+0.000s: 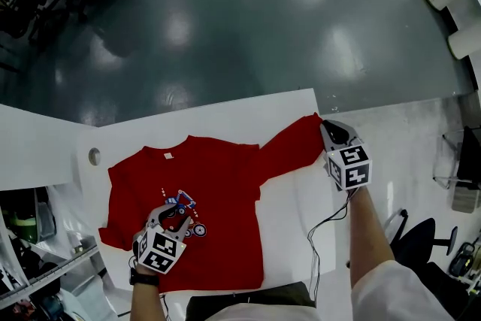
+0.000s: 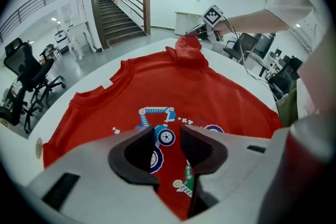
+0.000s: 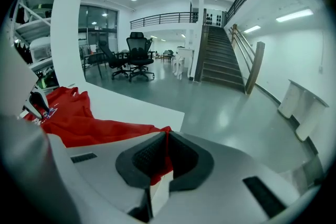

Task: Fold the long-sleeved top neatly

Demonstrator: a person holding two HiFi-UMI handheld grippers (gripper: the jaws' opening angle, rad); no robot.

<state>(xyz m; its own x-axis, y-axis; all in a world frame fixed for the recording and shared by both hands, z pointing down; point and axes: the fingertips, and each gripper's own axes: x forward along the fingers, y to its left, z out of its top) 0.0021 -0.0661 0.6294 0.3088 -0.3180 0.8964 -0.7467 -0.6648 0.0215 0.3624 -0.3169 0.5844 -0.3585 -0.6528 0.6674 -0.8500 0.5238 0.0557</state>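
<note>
Desk (image 1: 293, 207): top (image 1: 218, 184) flat at centre, face up; I'd say no fold is done yet. Sleeve (image 1: 289, 146) out at 2 o'clock, right gripper (image 1: 328, 128) jaws clenched on its cuff. Left gripper (image 1: 174, 216) jaws released over the print (image 1: 188, 203).

The left gripper (image 1: 174, 215) points steeply down, fingers apart; the right gripper (image 1: 328, 126), arm outstretched, has fingers pinched on the sleeve (image 1: 291, 145).

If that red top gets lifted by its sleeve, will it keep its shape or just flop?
Probably flops: the sleeve creases where the right gripper pinches its end. The red top looks thin and light, lying flat on the table, so its body may drag and bunch.
</note>
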